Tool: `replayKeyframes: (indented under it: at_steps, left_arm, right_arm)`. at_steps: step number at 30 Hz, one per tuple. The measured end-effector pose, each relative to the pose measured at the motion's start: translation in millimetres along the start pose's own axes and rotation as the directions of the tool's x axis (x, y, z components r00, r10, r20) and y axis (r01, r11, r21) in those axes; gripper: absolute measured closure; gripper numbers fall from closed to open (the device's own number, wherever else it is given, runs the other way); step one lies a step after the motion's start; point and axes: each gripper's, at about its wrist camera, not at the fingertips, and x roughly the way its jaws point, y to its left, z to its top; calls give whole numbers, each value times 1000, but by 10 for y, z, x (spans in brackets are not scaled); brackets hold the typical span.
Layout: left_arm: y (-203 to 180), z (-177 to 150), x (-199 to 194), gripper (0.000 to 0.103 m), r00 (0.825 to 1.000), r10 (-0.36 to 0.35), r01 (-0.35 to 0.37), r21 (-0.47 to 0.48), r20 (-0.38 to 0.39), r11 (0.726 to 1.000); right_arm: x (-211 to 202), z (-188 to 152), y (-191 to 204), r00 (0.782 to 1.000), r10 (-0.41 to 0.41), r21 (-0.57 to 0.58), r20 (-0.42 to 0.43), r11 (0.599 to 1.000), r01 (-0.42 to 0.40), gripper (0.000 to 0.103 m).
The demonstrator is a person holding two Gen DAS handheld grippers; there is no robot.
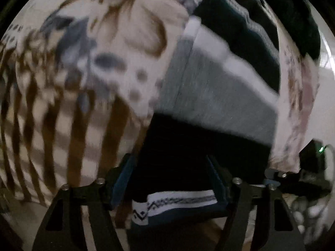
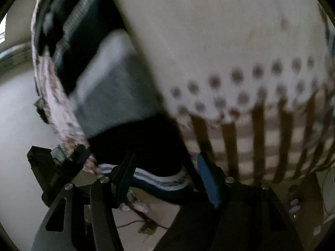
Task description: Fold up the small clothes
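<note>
Between the blue pads of the left tool [image 1: 169, 179], a dark garment [image 1: 201, 146] with a white patterned band lies on the patterned bedspread [image 1: 62, 83]; grip uncertain through blur. The right tool [image 2: 167, 175] straddles the same garment's near edge, apparently released.

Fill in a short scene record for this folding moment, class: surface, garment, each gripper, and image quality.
surface: patterned bedsheet with flowers, dots and brown stripes
garment: dark, grey and white banded knit garment, patterned hem nearest the cameras
left gripper: hem lies between its fingers; grip unclear
right gripper: hem between its fingers; grip unclear
image quality: dim, motion-blurred
</note>
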Motion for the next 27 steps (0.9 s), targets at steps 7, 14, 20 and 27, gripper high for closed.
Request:
replayKeyframes:
  at_steps: [7, 14, 20, 27]
  left_arm:
    - [-63, -268, -149, 94, 995, -31, 33, -14, 98, 999]
    - [157, -249, -27, 71, 993, -107, 109, -45, 45, 993]
    - [250, -246, 169, 52, 971, -237, 237, -61, 18, 969]
    - [-8, -282, -101, 94, 966, -253, 252, 14, 50, 968]
  right_arm:
    - [312, -340, -21, 997, 68, -34, 41, 997, -67, 93]
    - [237, -499, -124, 993, 93, -73, 71, 994, -87, 78]
    - [310, -456, -401, 985, 172, -60, 12, 983, -171, 50]
    - [177, -559, -363, 971, 236, -90, 24, 968, -233, 89]
